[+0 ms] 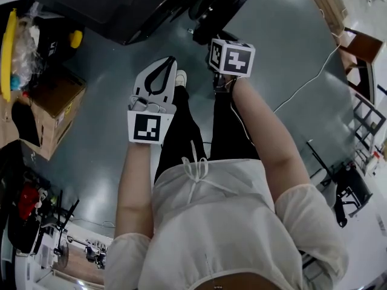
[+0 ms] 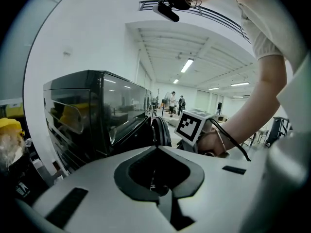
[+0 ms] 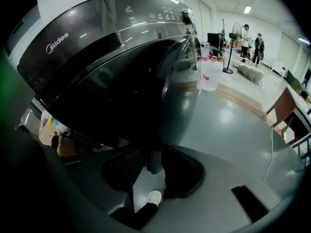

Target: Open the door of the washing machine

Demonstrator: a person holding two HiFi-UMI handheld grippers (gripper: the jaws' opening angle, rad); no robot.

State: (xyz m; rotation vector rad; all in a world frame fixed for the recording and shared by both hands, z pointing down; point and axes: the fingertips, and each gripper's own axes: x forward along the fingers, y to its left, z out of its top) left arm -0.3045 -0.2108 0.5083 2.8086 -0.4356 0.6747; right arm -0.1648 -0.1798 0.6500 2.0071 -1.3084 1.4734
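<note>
The brand name "Midea" [image 3: 57, 41] stands in pale letters on the dark upper front of the washer [image 3: 121, 67], as the right gripper view shows it. Small white print along its control panel [image 3: 155, 16] is too fine to read. The left cube [image 1: 146, 127] and right cube [image 1: 233, 58] carry black-and-white square markers, without letters.

Glossy dark finish noted on washer front [image 3: 97, 38] & door [image 3: 181, 93]; floor [image 1: 290, 53] smooth grey w/ sheen; box [image 1: 54, 98] matt cardboard; top [image 1: 211, 207] thin white cloth.
</note>
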